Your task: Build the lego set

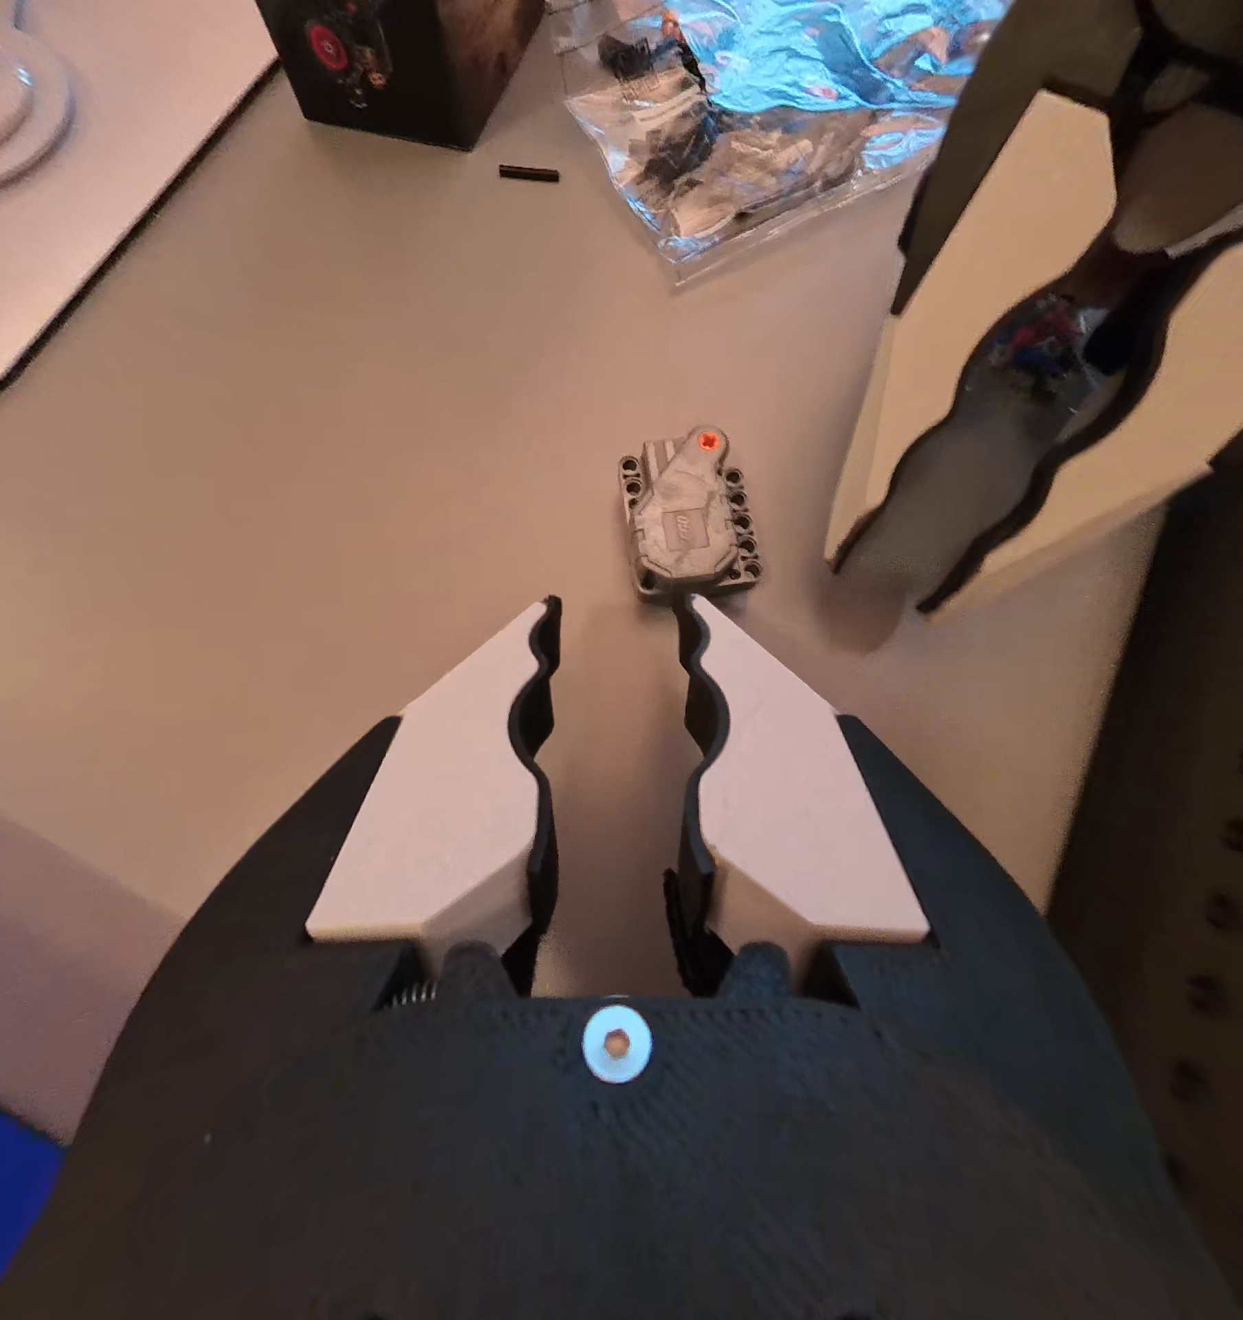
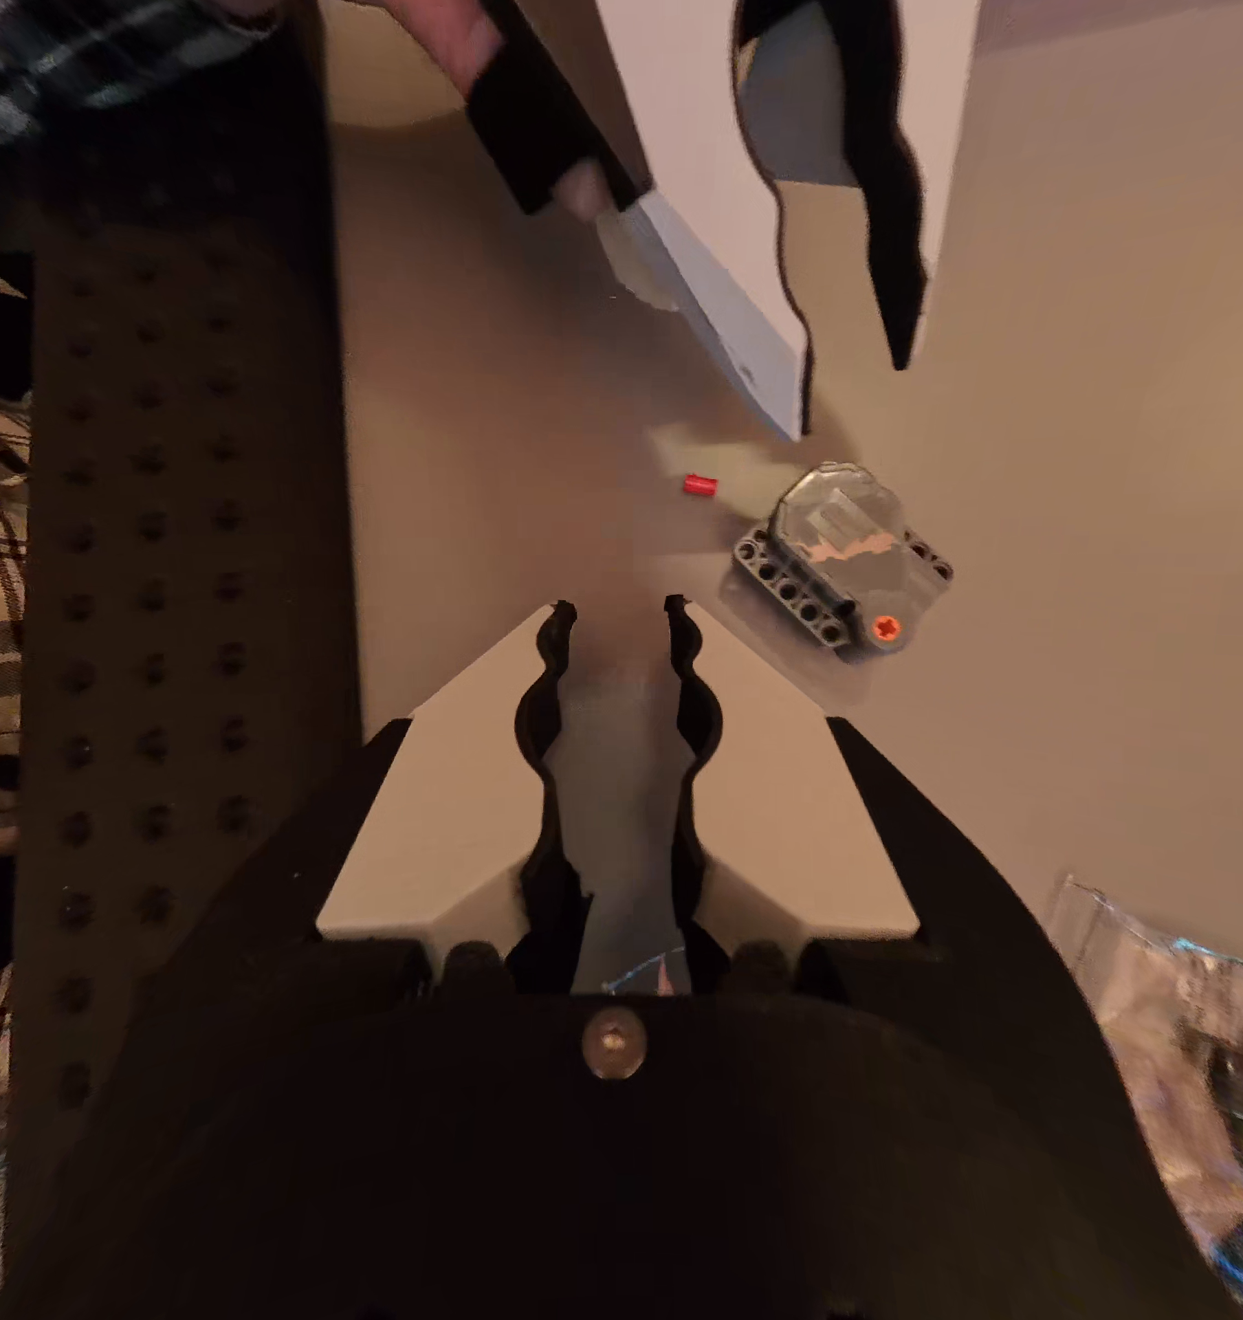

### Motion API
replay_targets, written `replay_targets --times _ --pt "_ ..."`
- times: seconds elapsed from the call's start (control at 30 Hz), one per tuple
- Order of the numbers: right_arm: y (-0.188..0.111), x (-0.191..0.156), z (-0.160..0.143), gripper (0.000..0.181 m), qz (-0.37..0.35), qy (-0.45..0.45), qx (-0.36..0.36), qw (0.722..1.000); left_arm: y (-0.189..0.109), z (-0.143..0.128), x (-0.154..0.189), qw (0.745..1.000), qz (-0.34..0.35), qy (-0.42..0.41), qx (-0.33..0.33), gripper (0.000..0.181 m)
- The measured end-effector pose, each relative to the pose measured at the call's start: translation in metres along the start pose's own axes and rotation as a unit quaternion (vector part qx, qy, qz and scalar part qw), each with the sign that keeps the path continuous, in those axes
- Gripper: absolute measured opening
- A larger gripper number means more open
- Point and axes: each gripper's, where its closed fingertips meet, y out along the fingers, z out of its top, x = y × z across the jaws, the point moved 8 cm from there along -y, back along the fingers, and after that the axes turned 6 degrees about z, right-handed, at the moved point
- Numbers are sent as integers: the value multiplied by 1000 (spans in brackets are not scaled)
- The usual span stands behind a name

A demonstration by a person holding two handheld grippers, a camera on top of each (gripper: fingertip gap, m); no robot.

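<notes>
On the beige bench (image 1: 361,443) the grey motor block (image 1: 690,518) lies just ahead of the left tool (image 1: 619,607), parted and empty like the right tool (image 2: 619,607), so centre the fingers across its flat sides before squeezing.
</notes>
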Motion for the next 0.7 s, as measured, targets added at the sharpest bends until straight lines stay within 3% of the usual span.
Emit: replay_targets --times 0.17,0.33,0.7 --pt "-4 3 -1 25 -7 3 2 1000 -10 -9 13 995 -90 27 -25 30" --pt "-4 5 -5 22 -1 9 13 1000 -3 -17 32 990 -67 112 -47 19" --pt "-5 11 -10 21 -20 18 21 999 15 -10 46 987 -52 143 -47 3"
